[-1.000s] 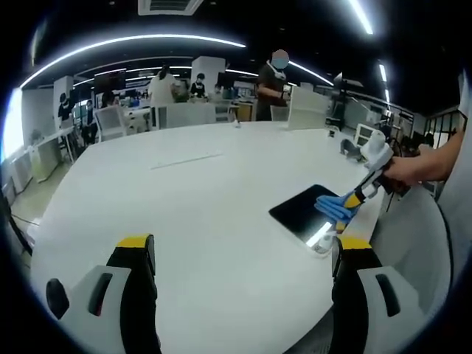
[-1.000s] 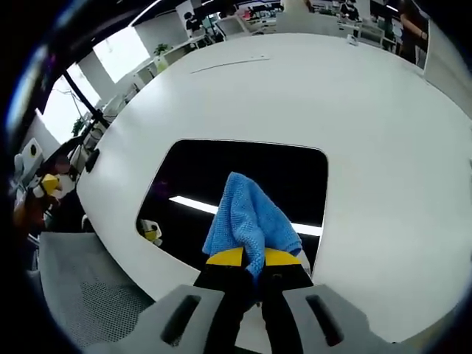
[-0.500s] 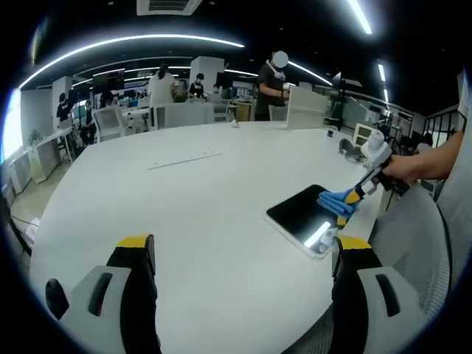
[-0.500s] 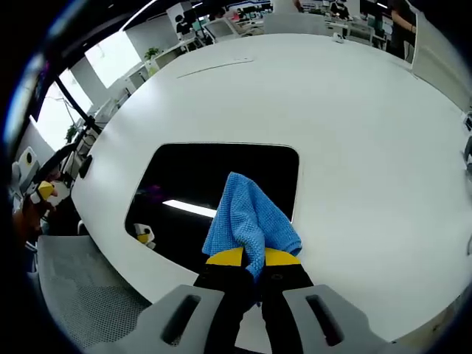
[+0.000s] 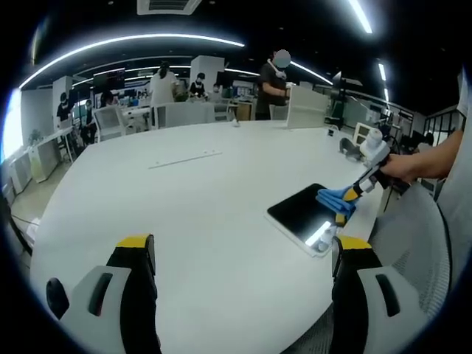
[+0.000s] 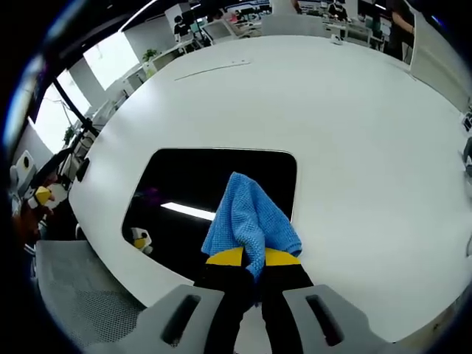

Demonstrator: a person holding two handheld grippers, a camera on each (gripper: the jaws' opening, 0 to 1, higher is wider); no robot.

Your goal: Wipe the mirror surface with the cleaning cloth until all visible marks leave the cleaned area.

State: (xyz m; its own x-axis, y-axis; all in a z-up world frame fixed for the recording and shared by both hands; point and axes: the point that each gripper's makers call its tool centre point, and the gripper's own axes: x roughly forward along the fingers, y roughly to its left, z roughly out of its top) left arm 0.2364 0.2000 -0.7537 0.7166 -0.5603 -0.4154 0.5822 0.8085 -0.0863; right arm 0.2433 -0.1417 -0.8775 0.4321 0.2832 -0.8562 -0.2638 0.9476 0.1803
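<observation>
Your right gripper (image 6: 251, 259) pinches the blue cleaning cloth (image 6: 249, 221) tight between its yellow tips, and the cloth hangs over the near part of the dark mirror (image 6: 199, 192). The mirror lies flat near the edge of the big white table (image 6: 354, 147). Your left gripper (image 5: 243, 251) is wide open above the table, holding nothing. Far off, people stand by desks (image 5: 184, 110).

One mirror (image 6: 221, 188) lies on the one white counter (image 5: 199, 214), and one blue cleaning cloth (image 6: 251, 221) rests on it. Two sets of tongs are present: the left tongs (image 5: 243, 258) and the right tongs (image 6: 253, 262). One hand (image 5: 404, 168) shows. Several people stand in the background; their number is unclear.
</observation>
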